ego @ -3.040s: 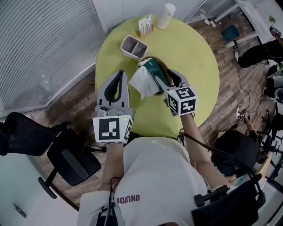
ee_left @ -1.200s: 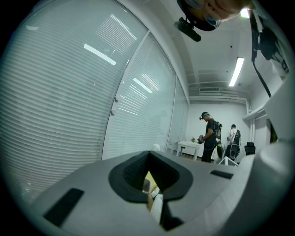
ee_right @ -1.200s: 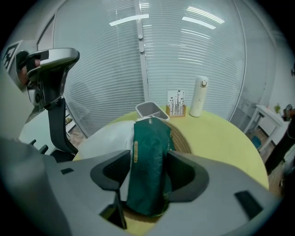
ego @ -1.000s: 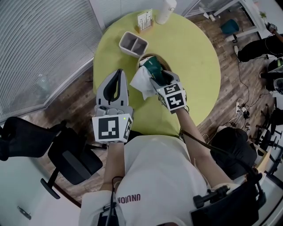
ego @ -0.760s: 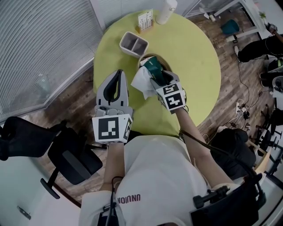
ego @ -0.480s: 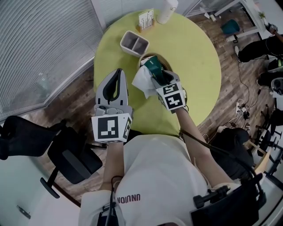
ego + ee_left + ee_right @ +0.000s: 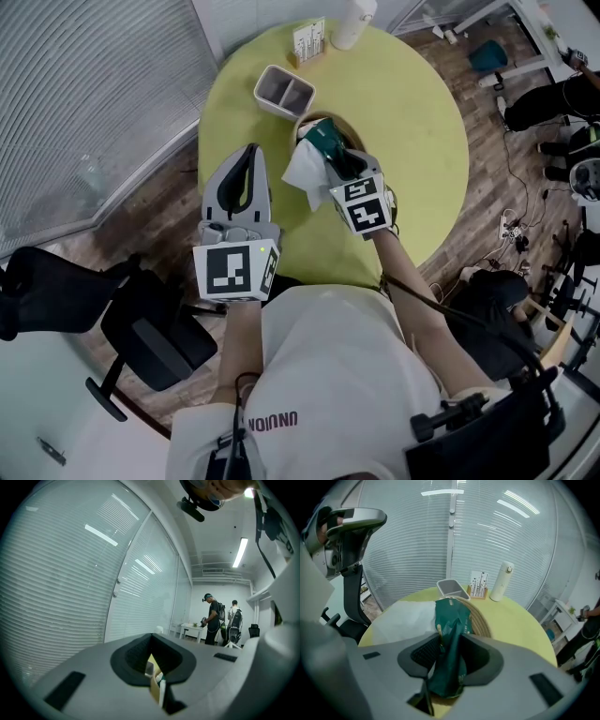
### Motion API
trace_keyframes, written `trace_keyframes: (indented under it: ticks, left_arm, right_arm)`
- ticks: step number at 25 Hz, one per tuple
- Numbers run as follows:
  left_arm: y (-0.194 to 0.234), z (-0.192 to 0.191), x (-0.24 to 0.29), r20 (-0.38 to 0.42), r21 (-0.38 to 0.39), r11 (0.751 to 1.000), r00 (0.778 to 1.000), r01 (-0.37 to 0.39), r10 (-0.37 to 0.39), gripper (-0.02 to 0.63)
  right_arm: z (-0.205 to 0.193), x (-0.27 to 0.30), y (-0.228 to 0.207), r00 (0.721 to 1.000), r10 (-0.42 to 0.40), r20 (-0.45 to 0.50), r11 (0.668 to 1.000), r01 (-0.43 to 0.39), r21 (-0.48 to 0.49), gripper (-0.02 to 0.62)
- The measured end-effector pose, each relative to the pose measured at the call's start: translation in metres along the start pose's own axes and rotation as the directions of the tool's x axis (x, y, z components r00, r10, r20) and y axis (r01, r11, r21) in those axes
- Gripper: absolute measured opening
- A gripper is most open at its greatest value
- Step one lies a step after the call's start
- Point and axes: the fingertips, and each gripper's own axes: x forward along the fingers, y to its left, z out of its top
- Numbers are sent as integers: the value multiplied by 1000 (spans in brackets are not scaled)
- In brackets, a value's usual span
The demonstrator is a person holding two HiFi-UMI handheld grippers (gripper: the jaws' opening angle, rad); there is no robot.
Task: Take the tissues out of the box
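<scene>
The right tongs [image 7: 451, 641] are closing on the dark green soft plastic tissue pack [image 7: 451, 620]. The pack stands upright between the pads and is already pinched into a narrow ridge, so the pack body is grasped, not a sheet. The left tongs [image 7: 249, 154] hang raised to the left of the right tongs, clenched and empty. One loose white tissue [image 7: 305, 173] lies on the round yellow-green counter [image 7: 412, 103], just left of the right tongs and touching the pack. A round woven mat [image 7: 480, 620] lies under the pack, beyond the tongs' tips. Probable faults from here: clamping the pack may trap the remaining sheets, so a later pull tears them. With the left tongs not yet engaged, nothing draws a sheet, and the light pack may lift whole. A sideways sweep of either tongs may push the loose tissue off the counter's near edge.
</scene>
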Motion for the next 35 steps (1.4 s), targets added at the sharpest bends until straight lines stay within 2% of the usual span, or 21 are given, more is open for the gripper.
trace_keyframes:
  ticks: [17, 35]
  left_arm:
    - [2, -1, -1, -4, -7, 1000, 1000, -13, 13, 12]
    - [3, -1, -2, 1, -12, 1000, 1000, -19, 19, 12]
  right_arm:
    - [6, -10, -5, 998, -26, 49, 999, 25, 27, 92]
    - [15, -22, -9, 995, -36, 94, 999, 32, 44, 81]
